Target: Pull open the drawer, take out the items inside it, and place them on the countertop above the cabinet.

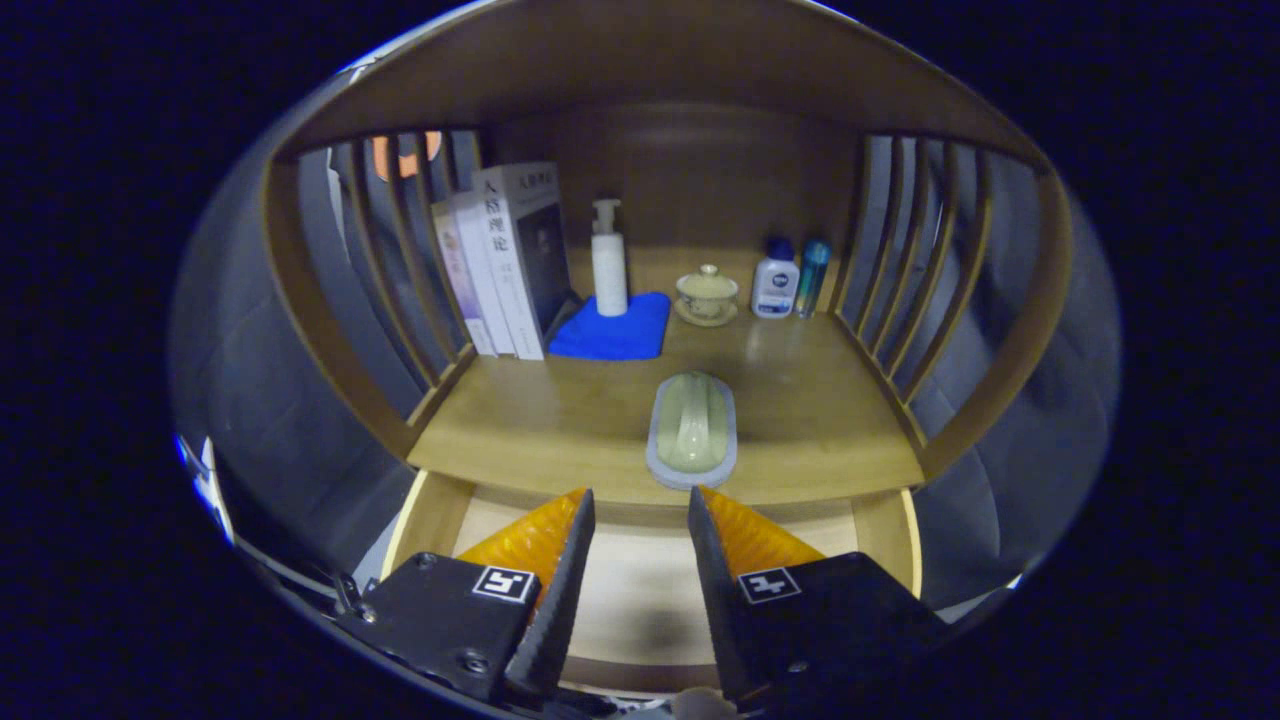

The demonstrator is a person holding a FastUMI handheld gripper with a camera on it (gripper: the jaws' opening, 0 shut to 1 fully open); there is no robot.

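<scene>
My gripper (640, 500) hangs over the open drawer (640, 590), fingers apart, nothing btwn them. Drawer floor below looks bare, so I judge it's emptied. Just ahead, on the countertop (800, 420) near its front edge, sits the pale green lidded dish (692, 430) on a grey tray, prob set there because it's the closest spot from the drawer. Further back: blue cloth (612, 330) w/ a white pump bottle (609, 262) on it, books (500, 265) leaning at the side slats, a lidded teacup (707, 295), two small bottles (790, 280) in the corner.
</scene>
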